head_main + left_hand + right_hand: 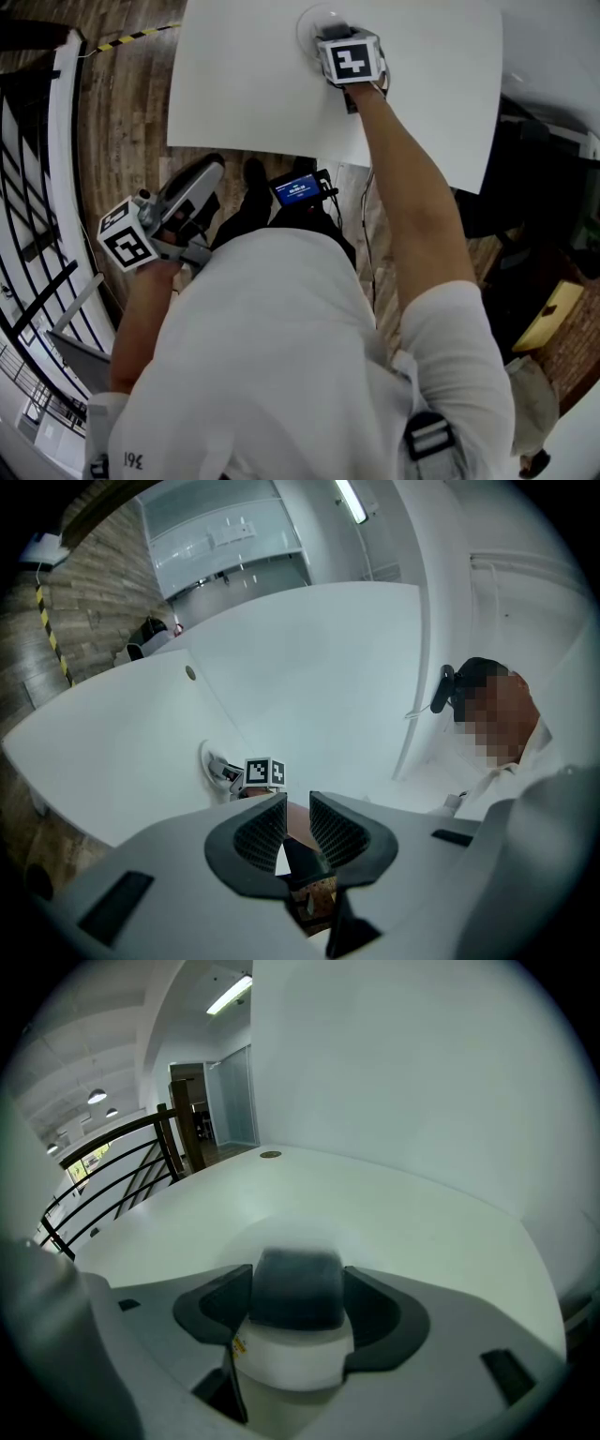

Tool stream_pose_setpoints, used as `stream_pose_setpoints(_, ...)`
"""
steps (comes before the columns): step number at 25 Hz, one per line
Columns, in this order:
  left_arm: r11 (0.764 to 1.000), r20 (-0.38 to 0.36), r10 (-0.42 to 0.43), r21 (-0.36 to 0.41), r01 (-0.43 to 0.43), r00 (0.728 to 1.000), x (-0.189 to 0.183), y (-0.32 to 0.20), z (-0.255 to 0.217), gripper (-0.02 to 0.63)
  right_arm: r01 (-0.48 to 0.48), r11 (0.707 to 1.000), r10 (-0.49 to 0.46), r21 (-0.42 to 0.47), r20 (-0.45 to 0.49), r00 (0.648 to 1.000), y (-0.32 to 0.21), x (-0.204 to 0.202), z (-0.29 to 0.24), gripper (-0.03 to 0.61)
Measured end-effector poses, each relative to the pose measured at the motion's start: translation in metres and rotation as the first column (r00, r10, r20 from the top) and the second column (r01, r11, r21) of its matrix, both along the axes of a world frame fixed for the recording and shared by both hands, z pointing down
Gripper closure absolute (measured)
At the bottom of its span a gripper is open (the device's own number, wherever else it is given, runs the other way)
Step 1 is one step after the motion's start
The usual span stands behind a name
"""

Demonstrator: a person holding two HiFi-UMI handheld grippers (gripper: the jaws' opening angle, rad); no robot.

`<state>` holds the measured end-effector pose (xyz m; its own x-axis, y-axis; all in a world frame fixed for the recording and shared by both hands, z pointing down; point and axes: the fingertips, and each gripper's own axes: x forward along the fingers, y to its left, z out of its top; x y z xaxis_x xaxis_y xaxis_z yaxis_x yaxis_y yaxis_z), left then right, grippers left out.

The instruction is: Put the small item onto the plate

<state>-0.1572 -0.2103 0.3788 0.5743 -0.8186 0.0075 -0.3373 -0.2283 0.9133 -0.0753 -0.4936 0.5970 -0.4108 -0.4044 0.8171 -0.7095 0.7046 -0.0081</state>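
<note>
A small item (298,1288) with a dark top and white lower body sits between the jaws of my right gripper (298,1309), which is shut on it. In the head view that gripper (336,37) reaches across the white table (244,84) and hangs over the pale plate (309,21) at the far edge. The plate (291,1239) shows only as a blur just beyond the item. My left gripper (199,180) is held low beside the body, off the table, its jaws almost touching with nothing between them. From it the plate (206,759) and the right gripper (225,772) are seen across the table.
A black railing (37,234) runs along the left over wood floor (131,103). A device with a blue screen (298,189) sits below the table's near edge. A yellow object (548,314) lies at the right. A round grommet (270,1154) marks the tabletop.
</note>
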Motion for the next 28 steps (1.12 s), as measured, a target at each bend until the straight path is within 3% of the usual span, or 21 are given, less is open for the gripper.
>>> stream_pose_setpoints(7, 1.000, -0.001, 0.001, 0.003, -0.001, 1.000, 0.000, -0.001, -0.002, 0.534, -0.004, 1.000, 0.004, 0.005, -0.023, 1.000, -0.001, 0.004, -0.001, 0.271)
stream_pose_setpoints(12, 1.000, 0.000, 0.000, 0.004, 0.000, 1.000, 0.001, -0.001, -0.002, 0.534, 0.015, 0.998, -0.019, 0.056, 0.071, 0.997, -0.013, -0.010, -0.008, 0.270)
stream_pose_setpoints(28, 1.000, -0.006, 0.010, 0.015, -0.010, 1.000, 0.002, 0.000, -0.003, 0.534, -0.018, 0.997, 0.011, 0.071, 0.107, 0.994, -0.010, -0.003, -0.025, 0.270)
